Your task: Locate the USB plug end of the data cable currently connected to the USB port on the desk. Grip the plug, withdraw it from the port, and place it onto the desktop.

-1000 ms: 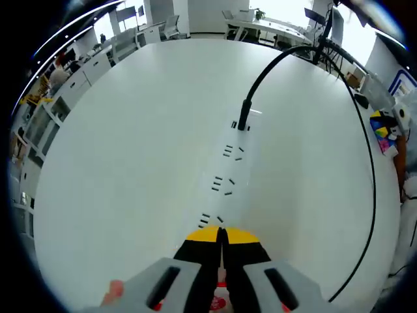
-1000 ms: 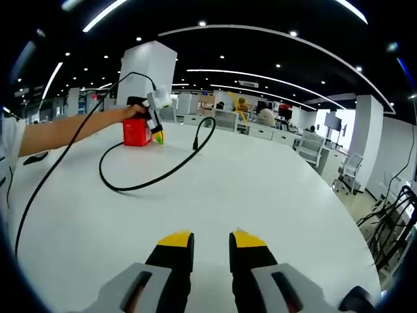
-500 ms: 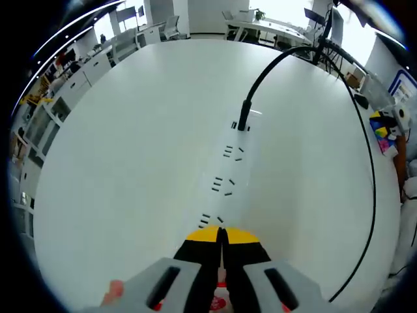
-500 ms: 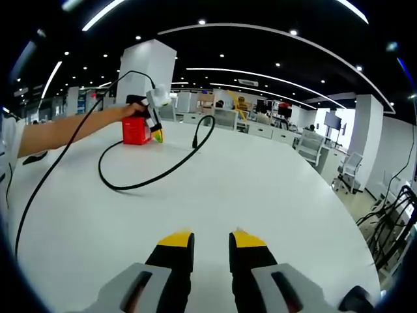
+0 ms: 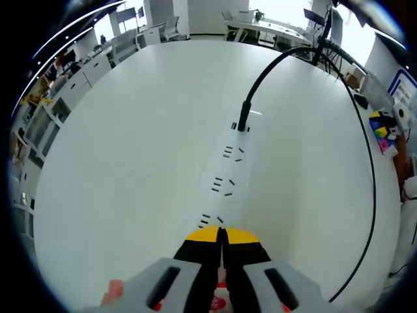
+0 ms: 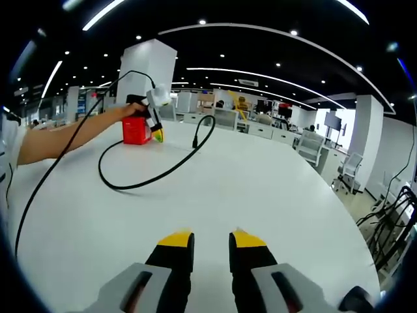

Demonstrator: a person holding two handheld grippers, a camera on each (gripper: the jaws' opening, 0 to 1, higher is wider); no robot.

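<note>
Black plug [image 5: 244,116] is sitting upright in the white power strip [image 5: 225,171], upper centre of frame. Left gripper [image 5: 220,236] is pressing its jaws together; right gripper [image 6: 211,240] is hovering, jaws apart.

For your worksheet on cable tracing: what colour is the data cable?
Black; the data cable shows best in the right gripper view.

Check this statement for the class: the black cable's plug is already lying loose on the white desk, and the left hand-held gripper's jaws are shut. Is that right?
Not quite. In the left gripper view the plug stands upright, seated in the white socket strip set into the desk, its black cable arching away. The left hand-held gripper does have its jaws shut.
</note>
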